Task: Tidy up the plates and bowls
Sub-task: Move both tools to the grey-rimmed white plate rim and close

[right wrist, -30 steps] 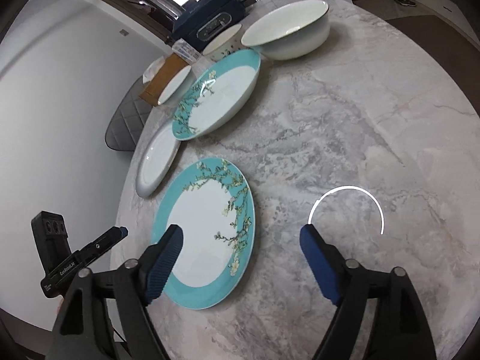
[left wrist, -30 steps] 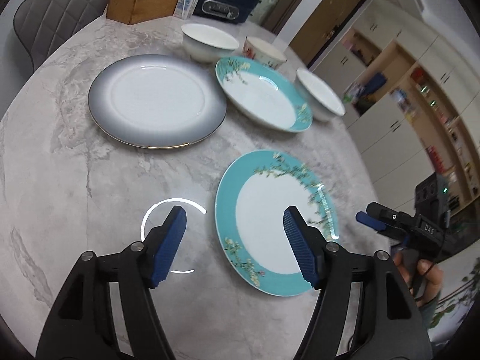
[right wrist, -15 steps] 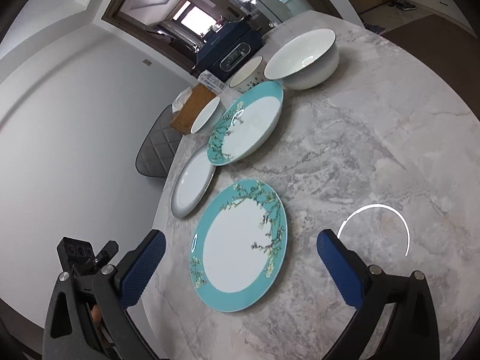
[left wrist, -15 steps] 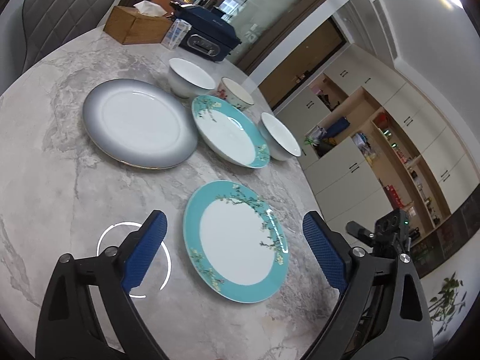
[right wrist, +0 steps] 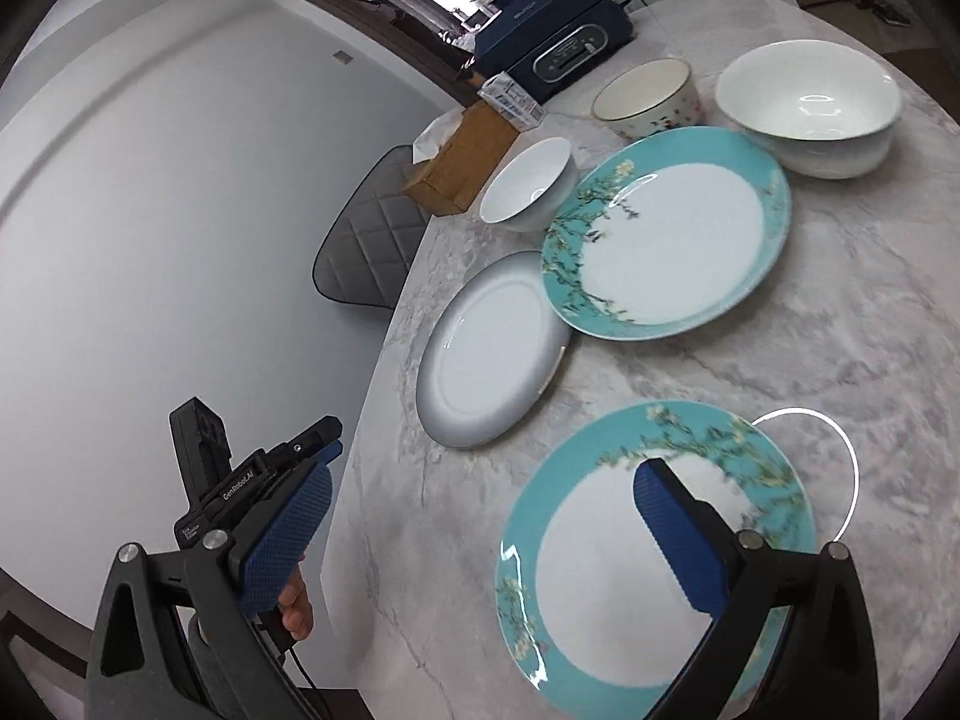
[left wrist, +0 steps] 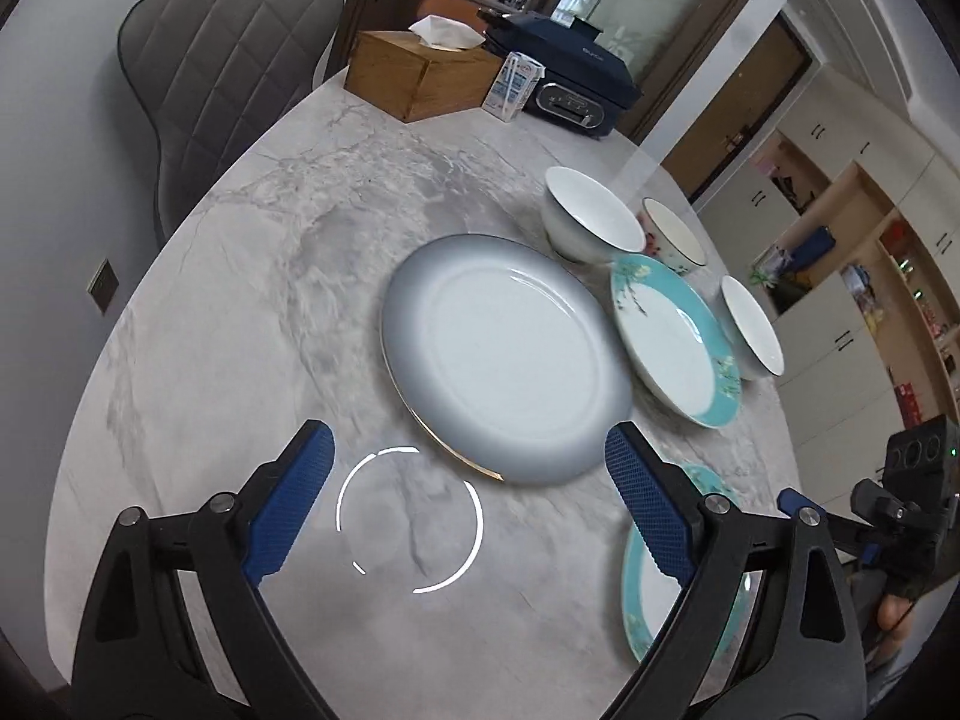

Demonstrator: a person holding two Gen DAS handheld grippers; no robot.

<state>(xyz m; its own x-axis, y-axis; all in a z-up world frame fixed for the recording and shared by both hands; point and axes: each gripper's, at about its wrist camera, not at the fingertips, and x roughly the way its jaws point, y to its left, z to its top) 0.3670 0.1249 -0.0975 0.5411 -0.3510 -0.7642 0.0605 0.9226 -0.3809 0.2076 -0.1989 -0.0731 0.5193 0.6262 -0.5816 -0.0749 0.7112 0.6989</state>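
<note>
A grey-rimmed white plate lies mid-table. Right of it sits a teal floral deep plate. A flat teal floral plate lies nearest me. Three bowls stand behind: a white bowl, a floral-sided bowl and a wide white bowl. My left gripper is open and empty, just short of the grey plate's near rim. My right gripper is open and empty, its right finger over the flat teal plate.
The round marble table carries a wooden tissue box, a small carton and a dark blue appliance at its far edge. A grey quilted chair stands at the far left. Cabinets and shelves line the right wall.
My left gripper has swung left from the flat teal plate to face the grey plate. My right gripper has moved in and left, over the flat teal plate. Both stay open.
</note>
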